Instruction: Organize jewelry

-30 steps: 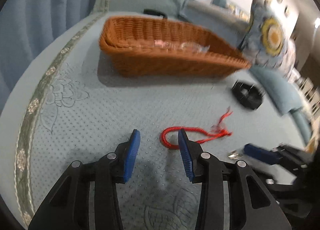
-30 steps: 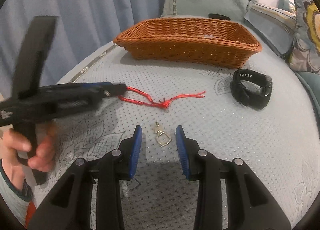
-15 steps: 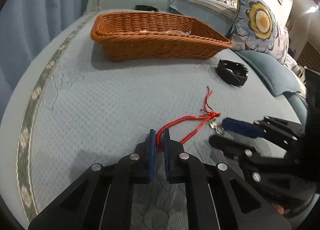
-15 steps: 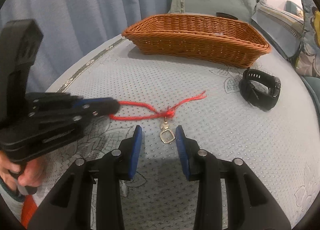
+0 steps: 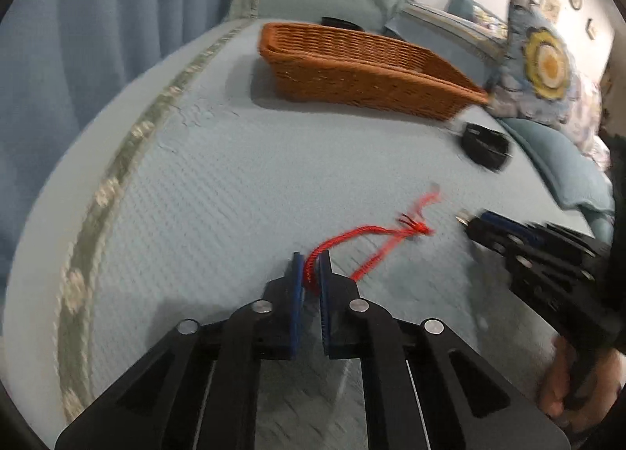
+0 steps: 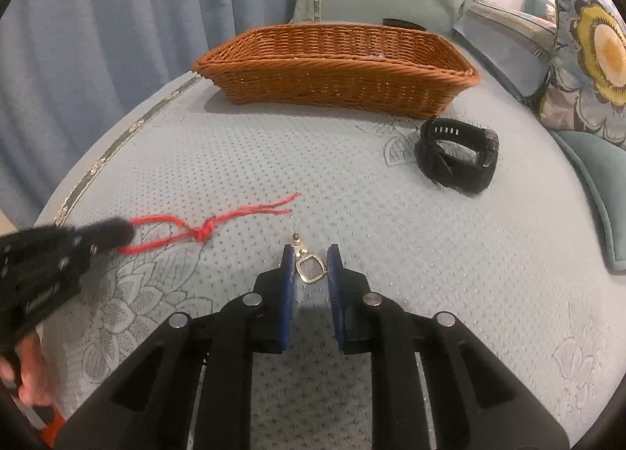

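Bedroom scene, blue curtains behind, everything lying on a pale blue quilted bed [image 6: 450, 254]. The wicker basket [image 6: 336, 74] sits at the far end, with the black watch [image 6: 456, 158] just in front of its right end.

What's changed: the left tool [image 5: 311, 274] has its pads clamped on the loop of the red cord bracelet [image 6: 195, 229]; a second ago they were still wide apart around it. The cord now stretches from the pads to its knot, frayed ends trailing toward the watch.

The right tool [image 6: 311, 266] has narrowed since half a second ago. Its pads now sit close on either side of the little gold pendant [image 6: 309, 268], which still lies flat on the bed, apparently touching neither pad, apart from the cord.
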A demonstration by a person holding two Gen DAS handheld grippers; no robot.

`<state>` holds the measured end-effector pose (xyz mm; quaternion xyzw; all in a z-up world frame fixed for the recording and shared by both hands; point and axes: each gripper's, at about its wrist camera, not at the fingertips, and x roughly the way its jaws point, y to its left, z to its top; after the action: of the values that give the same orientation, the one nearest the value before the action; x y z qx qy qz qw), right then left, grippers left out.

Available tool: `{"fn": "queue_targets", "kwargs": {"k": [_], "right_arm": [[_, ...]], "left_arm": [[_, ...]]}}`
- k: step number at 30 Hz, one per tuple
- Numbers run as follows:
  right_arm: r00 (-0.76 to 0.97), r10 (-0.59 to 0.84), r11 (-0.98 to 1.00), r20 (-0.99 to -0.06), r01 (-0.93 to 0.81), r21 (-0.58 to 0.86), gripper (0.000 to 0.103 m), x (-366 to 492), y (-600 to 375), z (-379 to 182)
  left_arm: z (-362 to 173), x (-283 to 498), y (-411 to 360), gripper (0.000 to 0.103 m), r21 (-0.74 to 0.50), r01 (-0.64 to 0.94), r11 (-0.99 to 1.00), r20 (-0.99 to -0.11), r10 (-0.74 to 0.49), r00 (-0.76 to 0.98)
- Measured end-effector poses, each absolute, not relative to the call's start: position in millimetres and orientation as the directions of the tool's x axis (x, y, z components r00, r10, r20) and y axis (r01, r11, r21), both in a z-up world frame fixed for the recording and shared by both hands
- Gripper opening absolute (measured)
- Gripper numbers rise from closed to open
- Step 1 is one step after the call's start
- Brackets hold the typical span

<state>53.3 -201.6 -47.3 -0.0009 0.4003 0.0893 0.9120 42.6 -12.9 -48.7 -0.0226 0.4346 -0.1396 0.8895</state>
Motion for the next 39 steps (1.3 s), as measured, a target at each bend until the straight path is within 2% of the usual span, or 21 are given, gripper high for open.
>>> {"fn": "queue_targets", "kwargs": {"k": [7,11,12,15,20,23,26,28,30,33,34,35,39], "right_arm": [[0.638,0.224,0.974,-0.737,-0.181,0.139,0.014,50.1,-212.2,-47.7],[0.625,0.255,0.965,-0.738,-0.209,0.157,0.015,49.1,-214.1,-46.8],[0.622,0.263,0.963,-0.738,-0.220,0.157,0.015,48.6,-214.2,-46.3],[0.608,0.289,0.954,-0.739,-0.249,0.168,0.015,47.8,-215.3,-45.8],[0.601,0.318,0.945,-0.734,-0.264,0.194,0.022,48.8,-217.7,-46.9],[0.617,0.286,0.952,-0.733,-0.271,0.143,0.022,46.6,-210.0,-47.2],[0.636,0.237,0.961,-0.734,-0.266,0.080,0.022,46.8,-201.0,-48.1],[0.644,0.215,0.963,-0.734,-0.265,0.049,0.022,46.5,-197.3,-48.8],[0.652,0.200,0.964,-0.731,-0.263,0.030,0.013,47.0,-194.9,-49.2],[0.660,0.199,0.964,-0.725,-0.265,0.023,0.012,46.5,-194.1,-48.8],[0.664,0.203,0.963,-0.719,-0.268,0.025,0.004,45.3,-194.3,-47.9],[0.673,0.213,0.962,-0.709,-0.270,0.033,0.002,43.6,-195.6,-45.7],[0.688,0.249,0.961,-0.681,-0.262,0.087,0.001,41.4,-206.9,-38.7]], "left_arm": [[-47.4,15.8,-25.1,0.030,-0.221,0.355,0.908,-0.777,-0.384,0.499],[-42.1,12.8,-26.6,0.040,-0.157,0.380,0.912,-0.763,-0.356,0.539],[-43.1,15.8,-28.6,0.046,-0.145,0.394,0.907,-0.769,-0.354,0.533],[-50.6,24.0,-38.8,0.048,-0.100,0.426,0.899,-0.786,-0.334,0.520],[-58.7,26.1,-57.3,0.047,0.048,0.449,0.892,-0.773,-0.252,0.583],[-59.2,23.5,-59.3,0.040,0.064,0.454,0.889,-0.756,-0.253,0.603],[-59.6,21.5,-60.7,0.027,0.067,0.454,0.888,-0.739,-0.262,0.621],[-60.3,19.9,-62.9,0.012,0.076,0.452,0.889,-0.728,-0.260,0.634],[-60.4,20.8,-62.6,0.006,0.067,0.448,0.891,-0.722,-0.267,0.639],[-57.7,22.8,-54.8,0.006,0.002,0.451,0.893,-0.710,-0.316,0.629],[-56.4,22.7,-51.9,0.006,-0.019,0.453,0.891,-0.704,-0.334,0.627],[-55.6,21.8,-50.7,0.006,-0.031,0.454,0.891,-0.698,-0.344,0.628],[-49.2,20.7,-42.3,0.006,-0.095,0.451,0.887,-0.665,-0.393,0.634]]}}
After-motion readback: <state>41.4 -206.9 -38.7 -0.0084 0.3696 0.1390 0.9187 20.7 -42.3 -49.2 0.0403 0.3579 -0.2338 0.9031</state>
